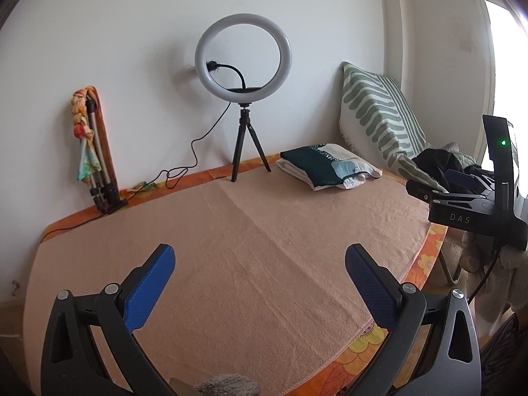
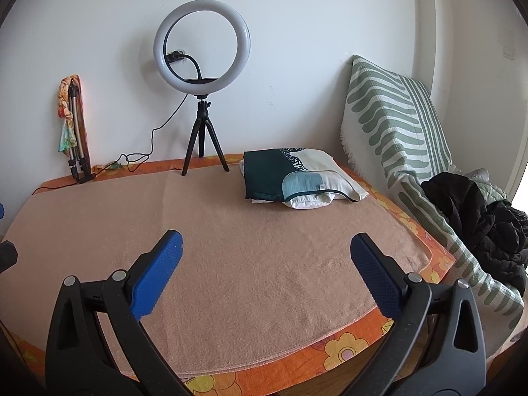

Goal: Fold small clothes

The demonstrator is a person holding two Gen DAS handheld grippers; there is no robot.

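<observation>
A small stack of folded clothes (image 1: 326,166), dark green and cream on top, lies at the far right of the table; it also shows in the right wrist view (image 2: 297,173). A heap of dark clothes (image 2: 475,217) lies on the seat to the right, also in the left wrist view (image 1: 442,161). My left gripper (image 1: 260,257) is open and empty above the peach towel (image 1: 247,247). My right gripper (image 2: 265,246) is open and empty above the same towel (image 2: 247,231). The right gripper's body shows at the right edge of the left wrist view (image 1: 468,211).
A ring light on a small tripod (image 2: 201,82) stands at the table's back edge, its cable trailing left. A folded tripod with a colourful cloth (image 2: 74,132) leans on the wall at far left. A green-striped cushion (image 2: 389,125) leans at right. The orange flowered tablecloth (image 2: 346,346) edges the table.
</observation>
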